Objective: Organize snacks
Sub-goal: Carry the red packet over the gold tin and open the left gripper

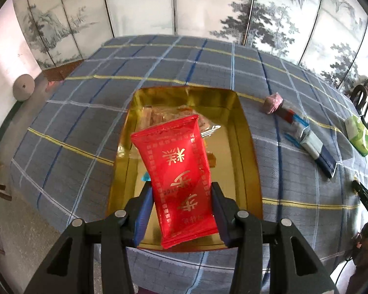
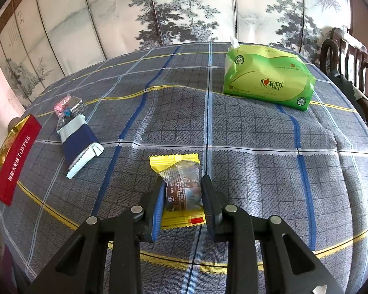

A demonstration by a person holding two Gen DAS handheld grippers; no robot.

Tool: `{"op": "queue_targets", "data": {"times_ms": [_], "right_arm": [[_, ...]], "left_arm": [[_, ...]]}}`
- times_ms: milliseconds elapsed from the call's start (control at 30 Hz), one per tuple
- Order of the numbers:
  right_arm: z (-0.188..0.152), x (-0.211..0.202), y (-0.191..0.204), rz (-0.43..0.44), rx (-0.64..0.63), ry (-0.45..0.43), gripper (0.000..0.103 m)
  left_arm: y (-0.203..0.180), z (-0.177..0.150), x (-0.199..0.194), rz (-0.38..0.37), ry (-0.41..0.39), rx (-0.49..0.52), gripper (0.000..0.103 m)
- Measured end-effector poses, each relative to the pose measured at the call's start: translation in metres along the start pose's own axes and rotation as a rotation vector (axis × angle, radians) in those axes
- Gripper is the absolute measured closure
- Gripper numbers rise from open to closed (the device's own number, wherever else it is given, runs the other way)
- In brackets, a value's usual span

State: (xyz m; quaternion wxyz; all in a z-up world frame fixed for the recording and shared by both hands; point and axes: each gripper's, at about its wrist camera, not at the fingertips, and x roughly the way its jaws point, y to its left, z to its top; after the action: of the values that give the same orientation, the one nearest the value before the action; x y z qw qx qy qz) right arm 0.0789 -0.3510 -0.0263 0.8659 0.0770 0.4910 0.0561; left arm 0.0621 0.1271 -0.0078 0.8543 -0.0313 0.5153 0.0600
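red foil snack packet with gold characters [image 1: 181, 178] pinched between my left tongs [image 1: 181, 197], hanging above the shallow gold tin tray [image 1: 245, 147] that holds other wrapped snacks. my right tongs [image 2: 182, 196] pressed together on a yellow-edged clear snack packet [image 2: 181, 188] lying on the blue-grey plaid tablecloth [image 2: 257, 171]. open cloth ahead; green tissue pack [image 2: 267, 78] well apart, near the far edge.

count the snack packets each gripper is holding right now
2. A red packet sits clamped in the left gripper above the gold tin; a yellow packet is pinched by the right gripper on the tablecloth. More snacks lie loose, some perhaps hidden.
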Motion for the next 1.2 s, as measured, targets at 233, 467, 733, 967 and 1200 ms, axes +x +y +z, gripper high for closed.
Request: {"op": "queue_targets", "data": {"times_ms": [233,467,733,967,1200], "right_arm": [[0.000,0.000,0.000,0.000,0.000,0.000,0.077],[0.000,0.000,-0.001,0.000,0.000,0.000,0.076],[0.000,0.000,-0.001,0.001,0.001,0.000,0.076],[0.000,0.000,-0.001,0.001,0.000,0.000,0.076],[0.000,0.000,-0.001,0.002,0.000,0.000,0.076]], "left_arm": [[-0.010,-0.001,0.019,-0.010,0.031,0.047,0.057],[-0.028,0.012,0.036,-0.018,0.034,0.136,0.057],[-0.043,0.039,0.056,-0.024,0.045,0.189,0.057],[-0.047,0.057,0.075,-0.033,0.075,0.170,0.057],[-0.059,0.067,0.083,-0.026,0.081,0.175,0.057]]}}
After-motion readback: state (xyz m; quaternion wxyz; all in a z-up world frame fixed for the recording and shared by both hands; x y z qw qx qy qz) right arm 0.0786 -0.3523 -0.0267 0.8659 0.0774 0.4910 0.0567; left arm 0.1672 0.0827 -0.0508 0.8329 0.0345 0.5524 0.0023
